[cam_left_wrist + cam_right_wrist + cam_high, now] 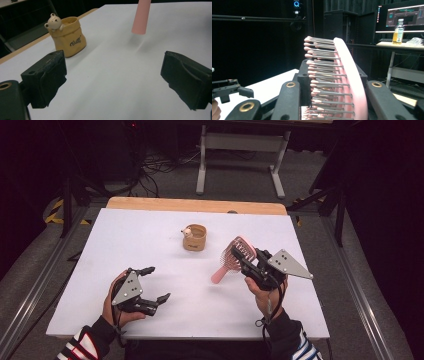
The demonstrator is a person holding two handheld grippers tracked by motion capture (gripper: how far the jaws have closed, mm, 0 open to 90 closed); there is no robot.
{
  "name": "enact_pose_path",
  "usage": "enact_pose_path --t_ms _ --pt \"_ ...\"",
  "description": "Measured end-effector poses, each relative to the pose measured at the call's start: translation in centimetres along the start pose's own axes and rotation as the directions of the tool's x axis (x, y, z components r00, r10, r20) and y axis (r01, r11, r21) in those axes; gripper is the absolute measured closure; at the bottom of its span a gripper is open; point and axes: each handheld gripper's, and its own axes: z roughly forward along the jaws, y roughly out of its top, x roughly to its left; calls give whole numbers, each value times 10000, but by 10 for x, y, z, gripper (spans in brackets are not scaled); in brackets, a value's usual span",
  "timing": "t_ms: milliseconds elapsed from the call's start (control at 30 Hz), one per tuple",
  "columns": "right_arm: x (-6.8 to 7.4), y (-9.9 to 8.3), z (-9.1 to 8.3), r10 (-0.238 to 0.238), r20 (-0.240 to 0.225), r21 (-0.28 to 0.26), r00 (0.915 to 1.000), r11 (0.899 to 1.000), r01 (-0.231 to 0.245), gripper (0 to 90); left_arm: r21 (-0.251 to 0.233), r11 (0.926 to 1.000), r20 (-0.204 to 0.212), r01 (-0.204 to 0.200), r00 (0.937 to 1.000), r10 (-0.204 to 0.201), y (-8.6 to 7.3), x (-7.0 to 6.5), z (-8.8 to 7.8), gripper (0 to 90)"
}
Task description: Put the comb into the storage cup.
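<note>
White table (150,227) across the middle of the high view, wooden edge at the far side, grey floor and a metal stand beyond. Near the table's far centre, a small tan sack-shaped pot (195,238) with a pale bear figure (187,232) at its rim, standing upright and apart from both hands. At the right, a pink hairbrush (231,256) clamped by its head in the right gripper (250,262), lifted off the table, handle slanting down toward the surface and bristles facing left, toward the other hand. At the left, the left gripper (152,285) held low over the near part of the table, jaws spread wide with nothing between them, aimed toward the pot and the brush handle. Likely trouble, as a judgement only: grip taken across bristles and curved back rather than on the handle, so a pivot or slip of the brush under any sideways push; handle tip hanging low, so a knock against the table on a careless lowering; pot light and narrow-based by its look, so a tip-over from a swinging handle.
</note>
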Motion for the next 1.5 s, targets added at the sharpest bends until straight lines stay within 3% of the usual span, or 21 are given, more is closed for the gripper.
enact_pose_path --t_ms 700,833,1333,1500 --pt "-18 11 14 -253 477 -236 9985 9994 265 633 264 9975 -460 659 9968 -646 -24 12 -36 61" --pt "-22 14 20 -28 639 -286 9980 9996 47 633 267 9974 -503 666 9966 -652 -25 12 -40 60" --pt "-35 52 44 -408 672 -460 9969 9980 440 633 166 9924 -541 1217 9912 -1207 -30 22 -43 61" --pt "-38 59 53 -305 639 -488 9975 9982 337 633 147 9917 -601 1281 9901 -1270 -31 24 -42 60"
